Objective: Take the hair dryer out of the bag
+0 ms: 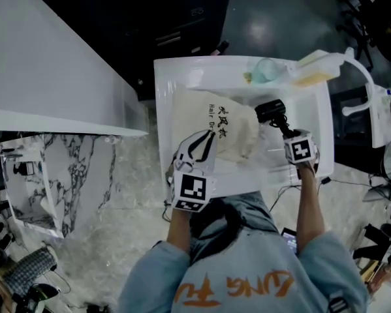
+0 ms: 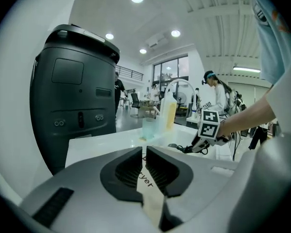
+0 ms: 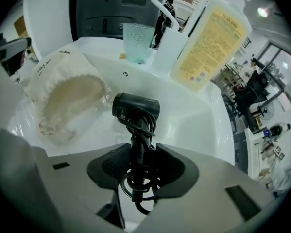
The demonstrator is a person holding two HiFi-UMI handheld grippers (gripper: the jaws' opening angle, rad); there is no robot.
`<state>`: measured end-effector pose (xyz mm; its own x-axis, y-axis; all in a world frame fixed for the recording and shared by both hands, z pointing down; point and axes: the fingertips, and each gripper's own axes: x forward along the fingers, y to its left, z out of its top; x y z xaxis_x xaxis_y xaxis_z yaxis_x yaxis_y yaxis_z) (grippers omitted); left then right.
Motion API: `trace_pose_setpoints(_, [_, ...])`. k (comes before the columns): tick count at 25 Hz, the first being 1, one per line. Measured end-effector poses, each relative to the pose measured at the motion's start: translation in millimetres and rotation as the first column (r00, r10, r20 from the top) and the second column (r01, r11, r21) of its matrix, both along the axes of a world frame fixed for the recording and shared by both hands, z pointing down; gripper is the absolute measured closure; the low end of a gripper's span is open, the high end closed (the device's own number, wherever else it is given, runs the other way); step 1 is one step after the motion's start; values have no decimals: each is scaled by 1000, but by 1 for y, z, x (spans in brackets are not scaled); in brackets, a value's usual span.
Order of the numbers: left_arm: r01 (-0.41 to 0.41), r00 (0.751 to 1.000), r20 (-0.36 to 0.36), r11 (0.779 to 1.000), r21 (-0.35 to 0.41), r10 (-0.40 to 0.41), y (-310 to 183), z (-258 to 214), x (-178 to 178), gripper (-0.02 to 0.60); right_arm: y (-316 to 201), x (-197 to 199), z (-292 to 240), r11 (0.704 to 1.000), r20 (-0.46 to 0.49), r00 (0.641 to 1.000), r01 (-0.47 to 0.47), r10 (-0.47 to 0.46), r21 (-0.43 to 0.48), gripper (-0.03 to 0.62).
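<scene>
The right gripper (image 3: 141,155) has its jaws clamped on the hair dryer (image 3: 135,108) handle, and the left gripper (image 2: 143,155) pinches the bag (image 1: 226,134) cloth, jaws nearly shut, so I'd lower the dryer gently toward the right edge of the sink (image 1: 161,109).

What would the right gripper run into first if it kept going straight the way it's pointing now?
The white sink basin, probably: the right gripper points down into it, and the hair dryer clamped in its jaws would touch first.
</scene>
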<state>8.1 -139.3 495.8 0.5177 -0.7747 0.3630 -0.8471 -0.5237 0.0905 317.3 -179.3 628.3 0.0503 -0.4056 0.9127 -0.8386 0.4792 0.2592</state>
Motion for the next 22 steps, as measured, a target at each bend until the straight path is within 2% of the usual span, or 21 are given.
trace_pose_setpoints(3, [23, 999, 41, 1000, -15, -23, -3, 5, 8, 574, -2, -2, 15, 999, 20, 999, -41, 42, -31, 431])
trace_pose_setpoints(6, [-17, 999, 40, 1000, -17, 18, 0, 5, 23, 575, 16, -1, 30, 981, -6, 990, -143, 143, -128, 434])
trace_pose_setpoints(9, [-51, 998, 45, 998, -28, 52, 5, 8, 34, 575, -13, -15, 33, 995, 60, 993, -97, 98, -9, 434])
trace_pose_setpoints(10, [-54, 997, 47, 998, -34, 55, 5, 9, 35, 575, -16, -18, 34, 996, 68, 993, -93, 93, -1, 434])
trace_pose_setpoints(11, [-54, 997, 47, 998, -39, 56, 5, 11, 35, 575, -11, -19, 36, 994, 56, 992, -108, 110, -31, 433])
trace_pose_setpoints(12, [-53, 997, 47, 998, -42, 55, 4, 12, 35, 575, 4, -15, 39, 982, 19, 987, -156, 159, -105, 431])
trace_pose_setpoints(13, [-52, 997, 46, 998, -44, 54, 4, 13, 35, 575, 25, -7, 44, 954, -35, 974, -228, 225, -194, 433])
trace_pose_setpoints(14, [-53, 997, 46, 998, -45, 56, 4, 13, 35, 575, 40, -2, 49, 925, -76, 958, -286, 276, -251, 433])
trace_pose_setpoints(15, [-55, 997, 45, 997, -45, 57, 4, 13, 35, 575, 45, -1, 53, 911, -88, 950, -313, 300, -269, 433])
trace_pose_setpoints(18, [-58, 997, 42, 997, -46, 60, 5, 12, 35, 575, 43, -5, 64, 915, -62, 952, -306, 301, -263, 433])
trace_pose_setpoints(22, [-58, 997, 44, 996, -61, 60, 8, 15, 33, 575, 45, -13, 71, 935, -18, 968, -246, 250, -255, 448])
